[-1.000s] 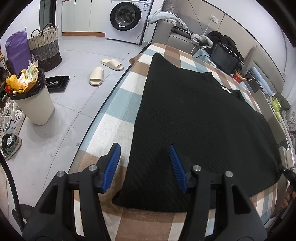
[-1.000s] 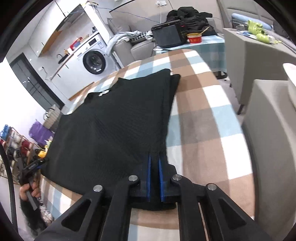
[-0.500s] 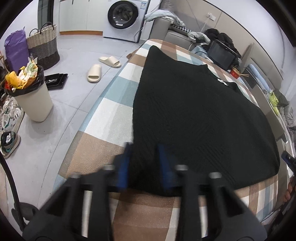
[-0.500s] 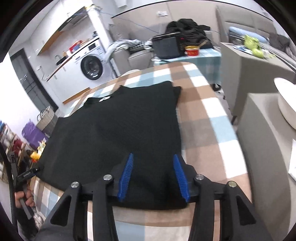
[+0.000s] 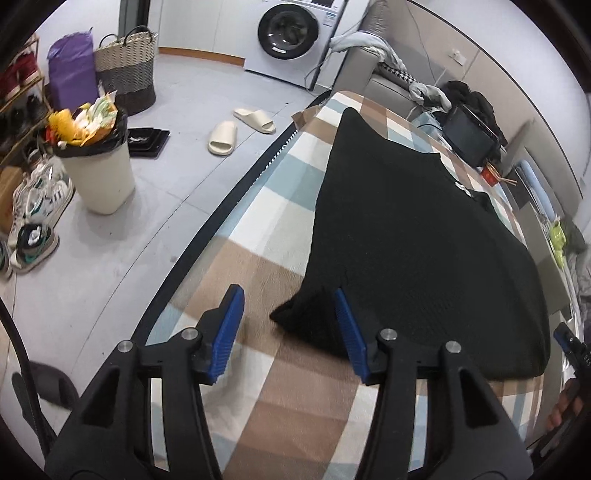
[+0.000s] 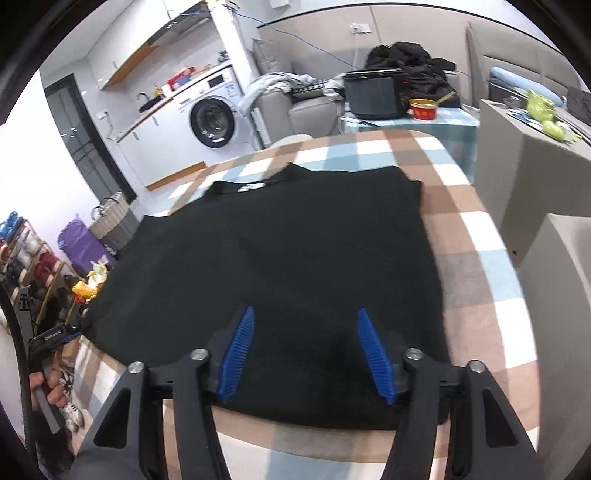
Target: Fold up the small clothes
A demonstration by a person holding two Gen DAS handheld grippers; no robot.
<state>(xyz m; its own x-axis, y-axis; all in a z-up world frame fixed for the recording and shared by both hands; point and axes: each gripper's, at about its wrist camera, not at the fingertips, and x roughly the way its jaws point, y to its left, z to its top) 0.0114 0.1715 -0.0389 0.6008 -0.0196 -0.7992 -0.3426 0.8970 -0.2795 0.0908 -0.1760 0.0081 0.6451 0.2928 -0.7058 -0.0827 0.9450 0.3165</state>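
Black garment (image 5: 424,236) spread flat on checked tabletop (image 5: 280,402), ready for folding; left gripper (image 5: 288,326) jaws opening, near corner between them, unpinched; right gripper (image 6: 306,354) jaws opening above hem, empty.

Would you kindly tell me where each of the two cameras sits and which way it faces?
Left wrist: sits on the left tool, looking down along the black garment on the checked cloth; jaws opening, the garment's corner between them; a hand shows at right.
Right wrist: sits on the right tool, facing the garment's near hem; jaws opening over it; a hand shows at left.
Shared: garment, checked cloth, washing machine.
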